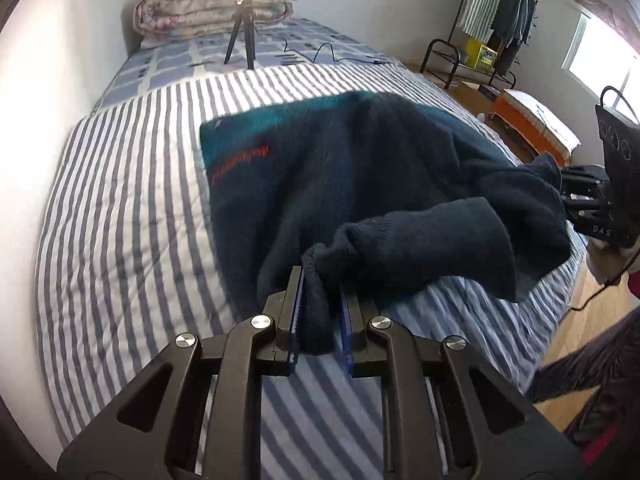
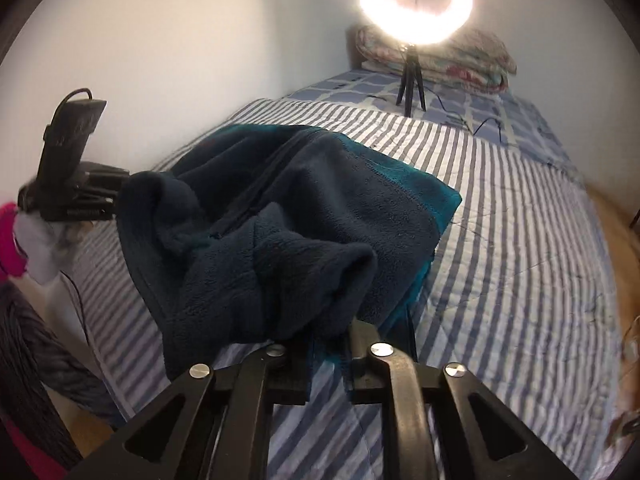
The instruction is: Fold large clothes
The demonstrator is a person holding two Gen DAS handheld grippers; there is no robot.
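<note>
A: Your left gripper [image 1: 322, 300] has a fold of the dark fleece garment [image 1: 360, 168] between narrowly parted jaws; it hugs one pad, with a gap at the other. Watch it: that hem could slide out and the fold collapse.

B: And the right gripper [image 2: 328, 344]?

A: Also barely open, with fleece draped over its tips. You can't tell whether the pads pinch it, since the cloth hides them. The garment lies mid-bed, on the striped bedspread [image 1: 132, 208], on your side of the ring light [image 2: 414, 2].
</note>
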